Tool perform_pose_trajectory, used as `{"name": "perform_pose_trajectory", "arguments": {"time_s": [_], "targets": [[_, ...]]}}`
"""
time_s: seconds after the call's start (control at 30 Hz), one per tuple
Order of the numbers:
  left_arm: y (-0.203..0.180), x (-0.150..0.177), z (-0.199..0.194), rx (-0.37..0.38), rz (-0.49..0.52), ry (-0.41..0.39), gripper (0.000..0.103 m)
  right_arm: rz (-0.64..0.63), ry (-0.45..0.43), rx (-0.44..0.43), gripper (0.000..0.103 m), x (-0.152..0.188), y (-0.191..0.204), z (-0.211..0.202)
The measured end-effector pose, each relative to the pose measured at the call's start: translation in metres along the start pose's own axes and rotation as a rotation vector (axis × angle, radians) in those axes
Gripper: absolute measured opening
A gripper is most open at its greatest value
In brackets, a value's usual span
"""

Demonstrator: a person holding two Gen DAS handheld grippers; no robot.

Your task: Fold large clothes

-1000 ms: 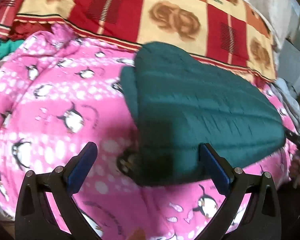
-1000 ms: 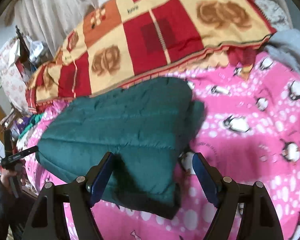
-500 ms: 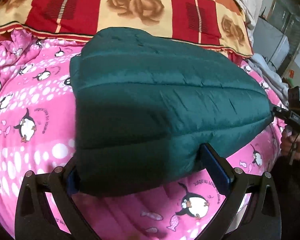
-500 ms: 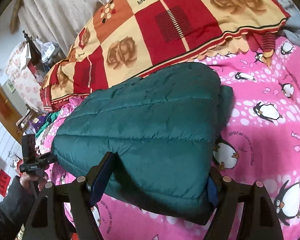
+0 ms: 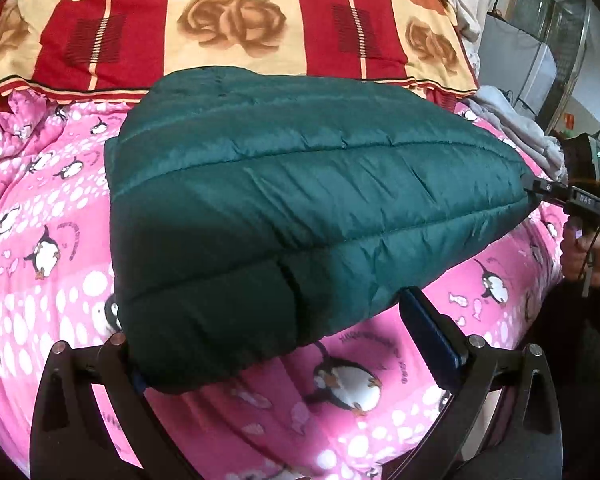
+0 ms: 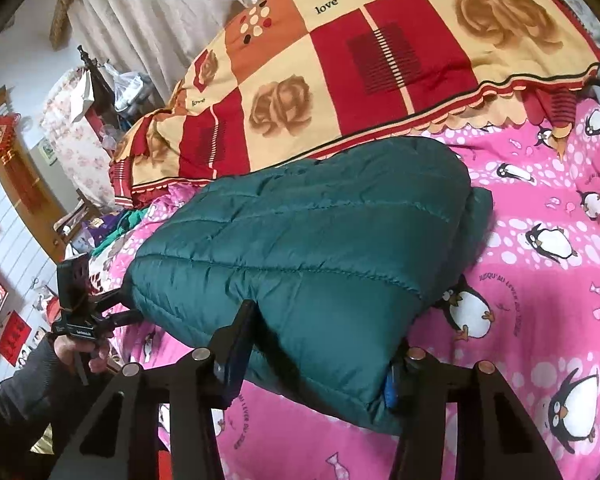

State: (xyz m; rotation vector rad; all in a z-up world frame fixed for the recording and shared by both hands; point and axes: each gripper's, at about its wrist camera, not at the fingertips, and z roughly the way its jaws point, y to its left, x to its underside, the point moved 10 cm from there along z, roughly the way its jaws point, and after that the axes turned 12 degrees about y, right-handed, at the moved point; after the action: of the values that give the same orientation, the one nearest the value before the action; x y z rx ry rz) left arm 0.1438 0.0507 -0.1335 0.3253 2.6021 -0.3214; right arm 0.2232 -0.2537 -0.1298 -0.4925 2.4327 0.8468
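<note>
Folded green jacket (image 5: 300, 208) lies on the pink penguin blanket (image 5: 40, 184), long axis running across between the two hands. Right tongs (image 6: 316, 344) have just been closing, now clamped on the near corner. Left tongs (image 5: 296, 336) gape around the opposite corner, not yet pinching.

in the left wrist view we see the folded jacket (image 5: 300, 208) filling the middle of the frame, lying on the penguin blanket (image 5: 52, 208) that covers the bed. behind it, across the top, lies the patchwork quilt (image 5: 236, 24). the left gripper (image 5: 292, 344) straddles the jacket's near corner at the bottom; the right gripper (image 5: 568, 196) sits at its right tip.
</note>
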Motion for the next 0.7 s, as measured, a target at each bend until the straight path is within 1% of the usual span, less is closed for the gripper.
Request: {"name": "perform_pose_trajectory", "arguments": {"time_s": [0.3, 0.47, 0.7], "targets": [[-0.011, 0.016, -0.013, 0.012, -0.002, -0.024, 0.103, -0.006, -0.002, -0.018, 0.05, 0.013, 0.006, -0.018], [-0.014, 0.019, -0.012, -0.013, 0.004, -0.023, 0.103, 0.0, 0.004, -0.015, 0.05, 0.018, 0.003, -0.018], [-0.013, 0.02, -0.014, -0.009, 0.001, -0.031, 0.103, 0.001, 0.006, -0.008, 0.05, 0.024, 0.006, -0.019]]}}
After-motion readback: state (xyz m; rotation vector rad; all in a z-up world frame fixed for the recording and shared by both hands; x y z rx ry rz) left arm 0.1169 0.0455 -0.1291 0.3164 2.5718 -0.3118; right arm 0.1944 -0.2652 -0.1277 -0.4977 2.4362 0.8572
